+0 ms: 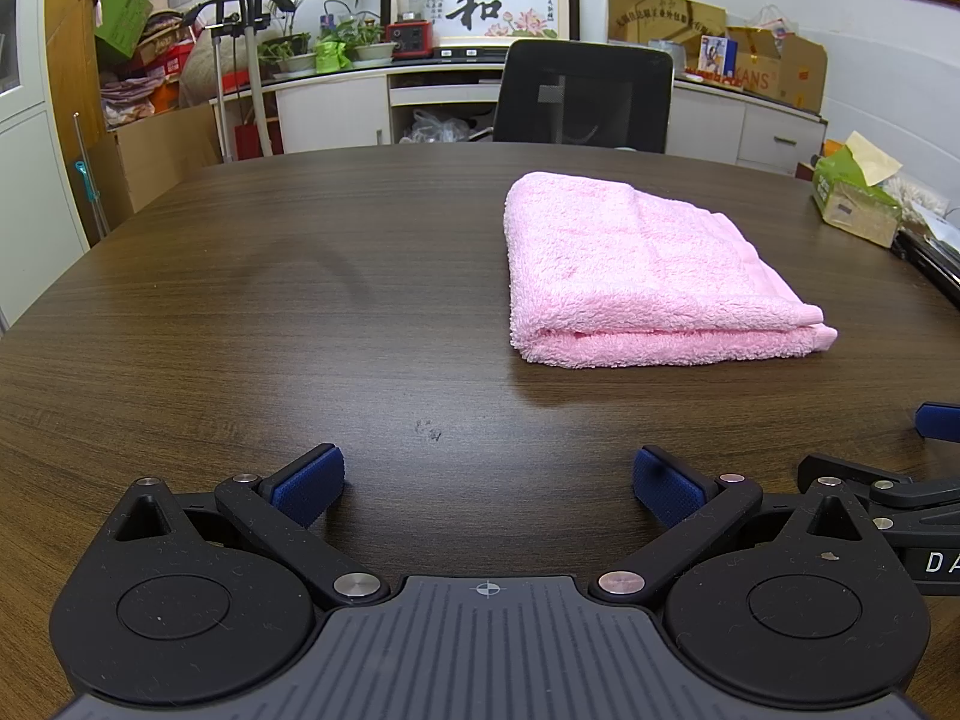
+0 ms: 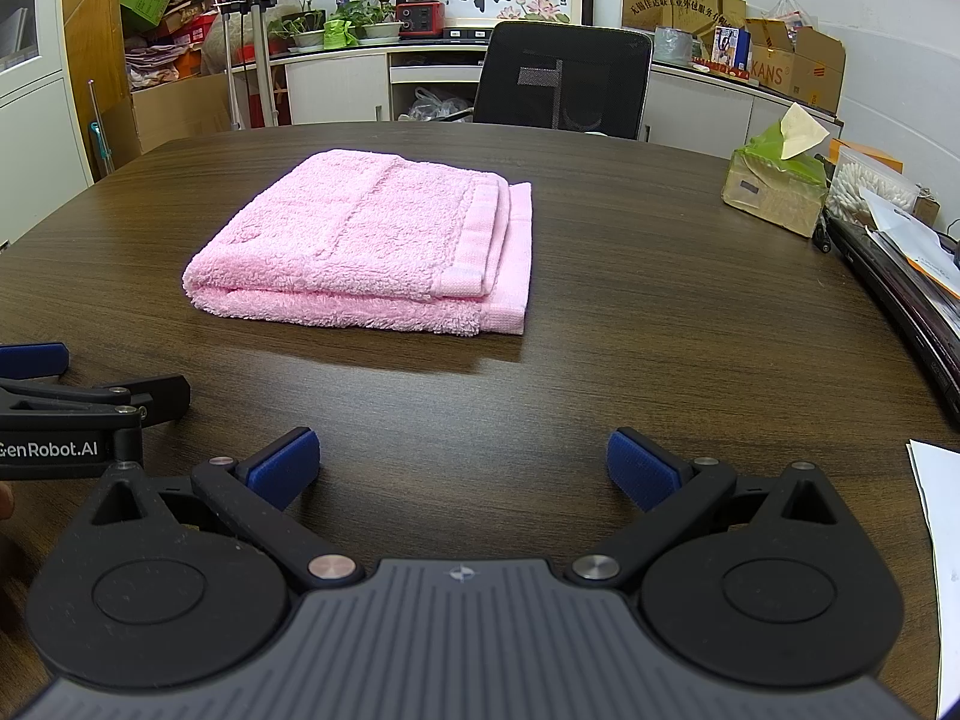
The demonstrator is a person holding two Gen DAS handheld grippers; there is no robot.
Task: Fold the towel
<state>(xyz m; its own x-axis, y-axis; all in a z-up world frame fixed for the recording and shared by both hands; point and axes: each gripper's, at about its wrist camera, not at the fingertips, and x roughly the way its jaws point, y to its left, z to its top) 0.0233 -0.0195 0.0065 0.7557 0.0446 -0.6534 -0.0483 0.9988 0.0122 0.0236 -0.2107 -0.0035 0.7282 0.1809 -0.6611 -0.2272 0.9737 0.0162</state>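
A pink towel [image 1: 645, 273] lies folded in several layers on the dark wooden table [image 1: 300, 300]. In the right wrist view the towel [image 2: 372, 246] sits ahead and left, hemmed edges to the right. My left gripper [image 1: 487, 483] is open and empty, low over the table, short of the towel and to its left. My right gripper [image 2: 462, 468] is open and empty, near the front of the table, short of the towel. The left gripper also shows at the left edge of the right wrist view [image 2: 36, 387].
A green tissue box [image 2: 777, 186] stands at the table's right side, with a bag of cotton swabs [image 2: 873, 186], papers and a dark laptop [image 2: 900, 294] beyond. White paper [image 2: 939, 540] lies at the right front. A black office chair [image 2: 564, 81] stands behind the table.
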